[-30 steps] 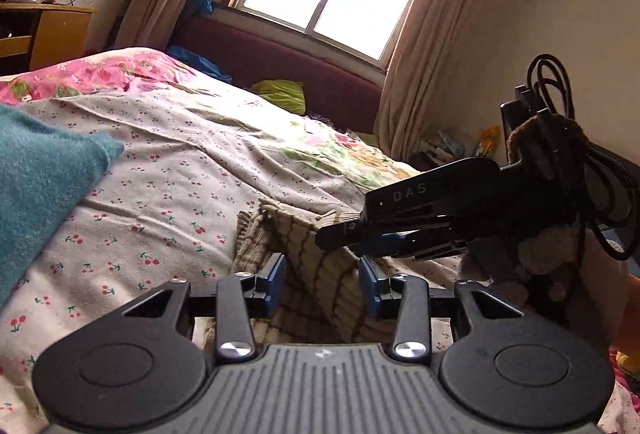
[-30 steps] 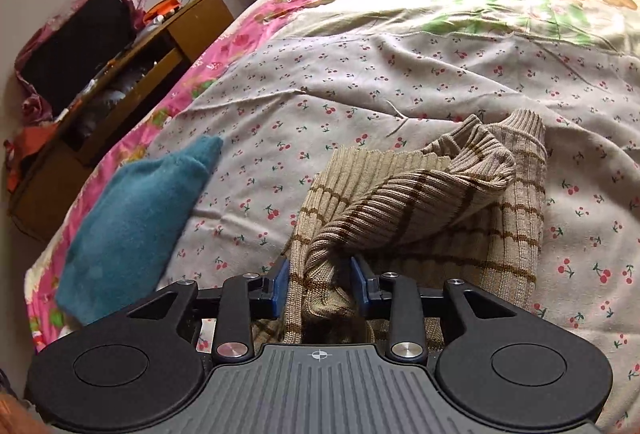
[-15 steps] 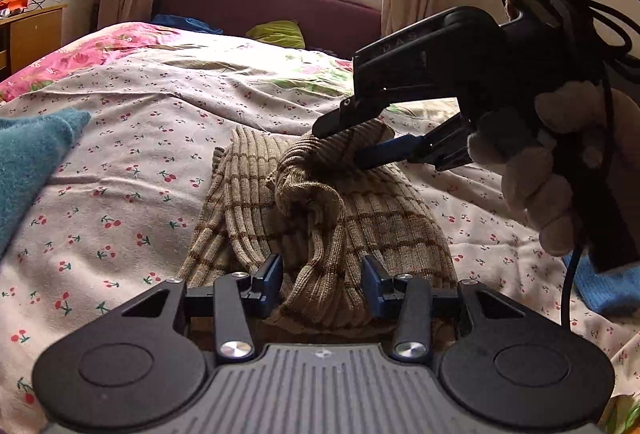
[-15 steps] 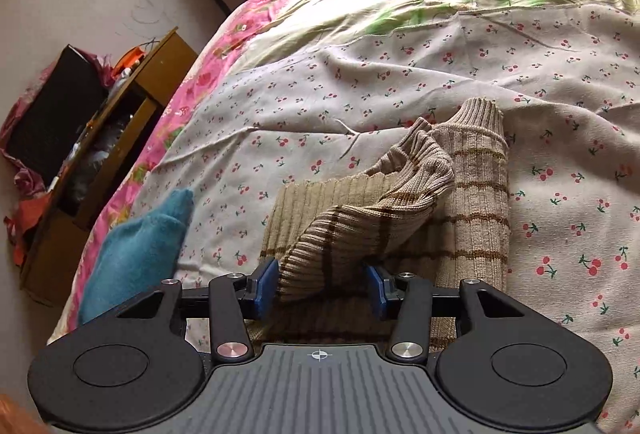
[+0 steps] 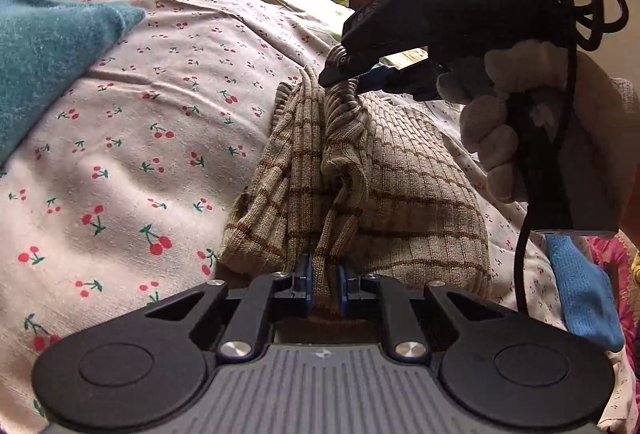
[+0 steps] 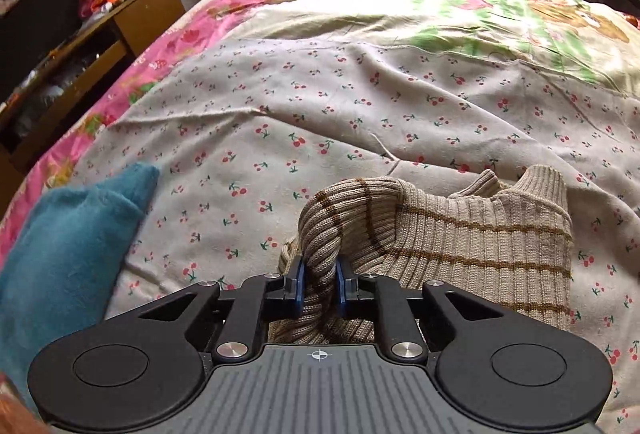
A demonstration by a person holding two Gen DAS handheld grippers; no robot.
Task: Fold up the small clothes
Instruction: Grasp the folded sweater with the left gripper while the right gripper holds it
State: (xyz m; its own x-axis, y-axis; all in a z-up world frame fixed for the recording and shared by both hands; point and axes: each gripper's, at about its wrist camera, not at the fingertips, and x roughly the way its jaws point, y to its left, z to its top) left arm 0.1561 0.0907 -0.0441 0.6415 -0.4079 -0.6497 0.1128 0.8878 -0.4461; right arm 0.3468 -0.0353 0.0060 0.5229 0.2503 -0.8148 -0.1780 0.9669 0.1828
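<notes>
A beige ribbed sweater (image 5: pixel 400 186) with brown stripes lies bunched on the cherry-print bedsheet (image 5: pixel 140 138). My left gripper (image 5: pixel 325 286) is low over its near edge, jaws closing, with a fold of the knit pinched between the blue pads. In the left wrist view my right gripper (image 5: pixel 347 76), held by a gloved hand (image 5: pixel 492 130), grips the far end of the sweater and lifts it. From the right wrist view the right gripper (image 6: pixel 319 288) has its jaws closing on a thick roll of the sweater (image 6: pixel 460 246).
A teal garment (image 5: pixel 48 46) lies to the left on the bed, seen too in the right wrist view as the teal garment (image 6: pixel 72 234). A blue cloth (image 5: pixel 580 298) sits at the right edge. A wooden cabinet (image 6: pixel 100 42) stands beside the bed.
Both grippers have closed from wide open onto folds of the sweater. The left one came down toward the bed. The right one swung across, dragging the sweater's end with it.
</notes>
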